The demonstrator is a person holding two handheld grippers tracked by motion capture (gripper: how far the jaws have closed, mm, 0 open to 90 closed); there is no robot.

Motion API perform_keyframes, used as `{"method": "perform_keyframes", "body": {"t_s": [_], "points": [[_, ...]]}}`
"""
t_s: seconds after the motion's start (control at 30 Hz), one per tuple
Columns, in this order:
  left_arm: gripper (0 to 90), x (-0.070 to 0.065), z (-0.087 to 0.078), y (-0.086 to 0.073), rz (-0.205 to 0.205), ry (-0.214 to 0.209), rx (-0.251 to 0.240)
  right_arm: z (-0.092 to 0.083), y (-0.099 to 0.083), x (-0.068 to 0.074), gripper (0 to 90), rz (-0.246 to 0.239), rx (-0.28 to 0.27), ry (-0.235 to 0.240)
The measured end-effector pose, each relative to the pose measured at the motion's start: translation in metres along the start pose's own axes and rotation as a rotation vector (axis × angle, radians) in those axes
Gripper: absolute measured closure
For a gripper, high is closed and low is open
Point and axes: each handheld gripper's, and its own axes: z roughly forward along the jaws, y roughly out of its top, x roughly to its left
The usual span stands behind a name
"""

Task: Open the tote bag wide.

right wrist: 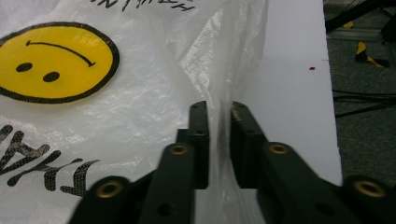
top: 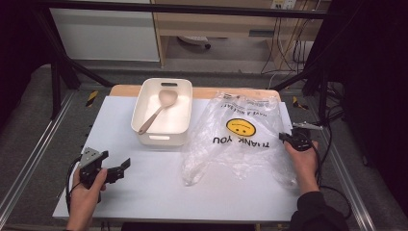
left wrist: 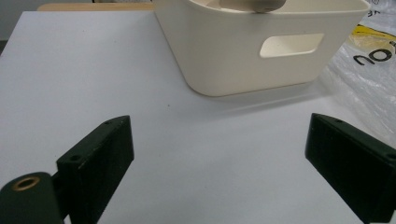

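Note:
A clear plastic bag (top: 240, 134) printed with a yellow smiley and "THANK YOU" lies crumpled on the right half of the white table top (top: 144, 192). My right gripper (top: 287, 137) rests at the bag's right edge. In the right gripper view, its jaws (right wrist: 219, 109) stand a narrow gap apart with a raised fold of the bag (right wrist: 140, 93) running between them, and the film looks loose. Near the front left, my left gripper (top: 116, 160) is held wide open over bare table (left wrist: 219, 140) with nothing between its fingers.
A cream bin (top: 142, 103) with cut-out handles stands at the back centre, left of the bag, and holds a beige spoon (top: 156, 113). In the left gripper view the bin (left wrist: 233, 56) is ahead, with the bag (left wrist: 369, 60) beside it. Cables hang off the table's right side.

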Motion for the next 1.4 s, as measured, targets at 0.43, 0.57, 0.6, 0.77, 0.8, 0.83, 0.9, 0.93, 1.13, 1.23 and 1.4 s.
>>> {"method": "perform_keyframes", "body": {"t_s": [0.43,0.57,0.6,0.77,0.8,0.83,0.9,0.93,1.13,1.23,1.4], "points": [[6.3,0.002,-0.007,-0.001,-0.041,0.004,-0.024,-0.048,0.01,0.032,11.0,-0.089,-0.123,-0.06],[6.3,0.003,-0.008,0.0,-0.047,0.007,-0.031,-0.059,0.009,0.039,9.1,-0.083,-0.15,-0.051],[6.3,0.004,-0.007,-0.001,-0.046,0.008,-0.028,-0.066,0.007,0.044,8.6,-0.075,-0.163,-0.044],[6.4,0.006,-0.008,-0.001,-0.064,0.013,-0.029,-0.081,-0.004,0.065,7.0,-0.082,-0.167,-0.005],[6.4,0.007,-0.009,-0.001,-0.067,0.011,-0.031,-0.084,-0.005,0.069,6.9,-0.079,-0.168,0.003],[6.4,0.007,-0.009,-0.001,-0.071,0.011,-0.035,-0.087,-0.007,0.073,6.8,-0.079,-0.171,0.016],[6.4,0.008,-0.009,-0.001,-0.075,0.007,-0.032,-0.091,-0.01,0.079,6.6,-0.078,-0.174,0.035],[6.4,0.008,-0.009,-0.001,-0.074,0.006,-0.031,-0.093,-0.012,0.082,6.7,-0.078,-0.177,0.041],[6.3,0.008,-0.006,-0.001,-0.075,-0.007,-0.024,-0.099,-0.023,0.105,6.1,-0.116,-0.185,0.082],[6.4,0.008,-0.003,-0.002,-0.071,0.003,-0.01,-0.098,-0.026,0.121,7.2,-0.153,-0.168,0.114],[6.4,0.007,-0.005,-0.003,-0.07,0.015,-0.013,-0.091,-0.028,0.139,7.6,-0.156,-0.13,0.189]]}}
